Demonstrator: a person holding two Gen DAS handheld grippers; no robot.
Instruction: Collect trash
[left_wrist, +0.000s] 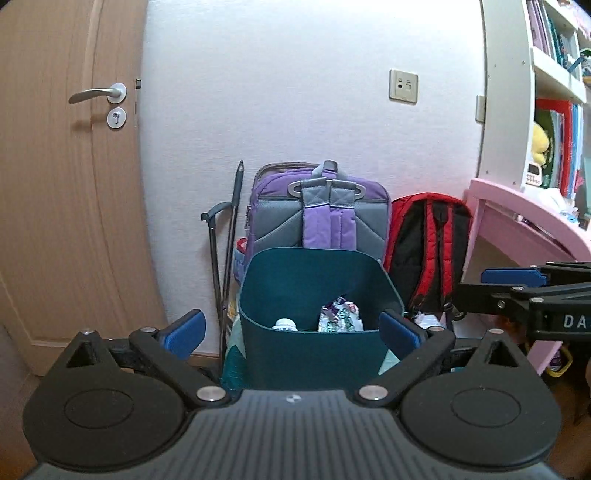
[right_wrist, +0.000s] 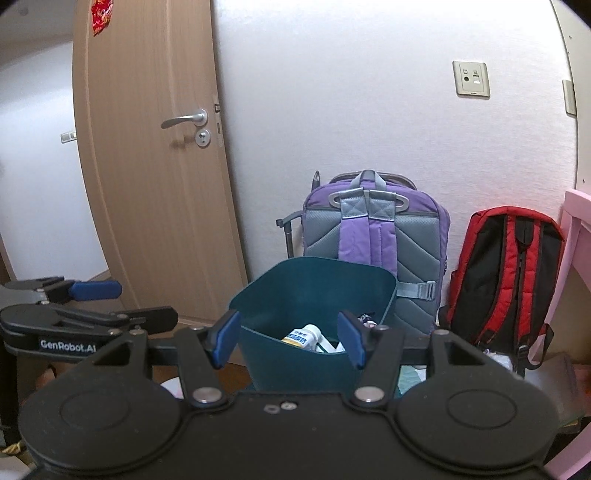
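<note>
A dark teal trash bin stands on the floor in front of the wall; it also shows in the right wrist view. Inside it lie a small white bottle and a crumpled printed wrapper; the right wrist view shows the bottle with its yellow label. My left gripper is open and empty, its blue pads either side of the bin. My right gripper is open and empty, just in front of the bin's rim. Each gripper shows at the edge of the other's view.
A purple and grey backpack and a red and black backpack lean on the wall behind the bin. A wooden door is at the left. A pink desk and a white bookshelf are at the right.
</note>
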